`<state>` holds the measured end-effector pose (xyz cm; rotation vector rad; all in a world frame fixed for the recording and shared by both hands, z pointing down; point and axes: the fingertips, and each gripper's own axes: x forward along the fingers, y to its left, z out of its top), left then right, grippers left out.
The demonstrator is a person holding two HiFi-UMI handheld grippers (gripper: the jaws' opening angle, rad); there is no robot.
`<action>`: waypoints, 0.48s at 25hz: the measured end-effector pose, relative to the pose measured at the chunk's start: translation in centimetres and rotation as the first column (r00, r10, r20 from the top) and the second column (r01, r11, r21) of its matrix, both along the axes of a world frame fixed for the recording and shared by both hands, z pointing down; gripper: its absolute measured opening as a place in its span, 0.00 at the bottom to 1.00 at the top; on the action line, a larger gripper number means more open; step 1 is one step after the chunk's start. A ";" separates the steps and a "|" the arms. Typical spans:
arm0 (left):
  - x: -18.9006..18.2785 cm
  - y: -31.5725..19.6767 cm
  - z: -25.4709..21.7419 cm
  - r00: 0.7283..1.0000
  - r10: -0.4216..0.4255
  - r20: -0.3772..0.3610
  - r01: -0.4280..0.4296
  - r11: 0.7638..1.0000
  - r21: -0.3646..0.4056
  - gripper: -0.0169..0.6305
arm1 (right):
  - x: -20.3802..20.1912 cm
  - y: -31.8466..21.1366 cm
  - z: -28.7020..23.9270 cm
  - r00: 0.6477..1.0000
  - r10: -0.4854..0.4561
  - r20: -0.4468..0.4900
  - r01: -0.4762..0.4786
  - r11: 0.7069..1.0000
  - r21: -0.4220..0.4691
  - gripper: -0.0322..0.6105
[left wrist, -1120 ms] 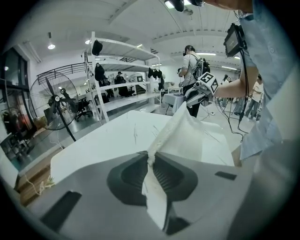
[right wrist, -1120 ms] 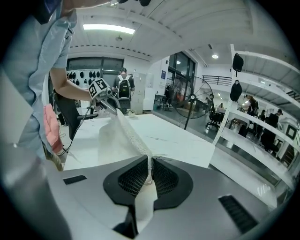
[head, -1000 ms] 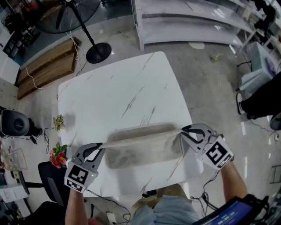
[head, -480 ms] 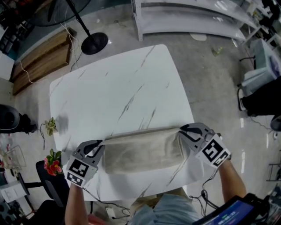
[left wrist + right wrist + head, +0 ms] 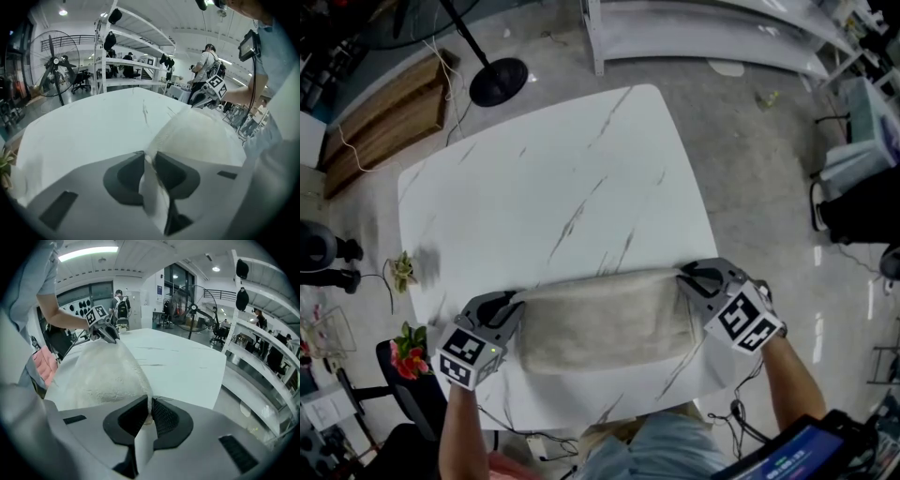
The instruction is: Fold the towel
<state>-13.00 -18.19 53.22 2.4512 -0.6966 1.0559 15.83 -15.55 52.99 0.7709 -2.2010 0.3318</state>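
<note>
Now the towel [image 5: 605, 319] is down. A second ago its top edge hung taut between the two grippers above the table [image 5: 544, 187]; it lies flat here as a folded band along the near edge, right in front of me. Both grippers sit lower, at the tabletop.

Left gripper [image 5: 512, 302] is at the towel's left end. Its jaws have just been opening, but the corner is still between them and the cloth touches both pads at the tips. From there the towel runs out to the right.

Right gripper [image 5: 686, 277] is at the right end, clamped on a thin strip of the corner. The cloth spreads leftward from its pads.

Beyond the towel the marble top is bare. Past the far edge, a fan stand [image 5: 497, 82] stands on the floor at left and white shelving [image 5: 703, 37] at right.
</note>
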 end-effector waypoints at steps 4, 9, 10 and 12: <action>-0.8 -0.3 -0.8 1.000 -0.022 0.017 0.021 0.999 0.043 0.31 | 0.0 -0.4 -0.6 0.996 0.034 0.081 -0.032 0.999 -0.027 0.17; -4.1 -0.5 -4.1 0.992 -0.123 0.010 0.121 0.985 0.123 0.38 | 1.1 -1.6 -5.2 0.960 0.124 0.250 -0.130 0.992 0.005 0.28; -4.6 -0.5 -5.2 0.990 -0.141 -0.004 0.140 0.979 0.146 0.37 | 1.0 -1.7 -6.4 0.954 0.118 0.275 -0.133 0.991 0.035 0.18; -4.6 0.1 -7.1 0.990 -0.136 -0.029 0.139 0.973 0.186 0.30 | -0.4 -1.1 -7.9 0.957 0.052 0.286 -0.079 0.993 0.083 0.10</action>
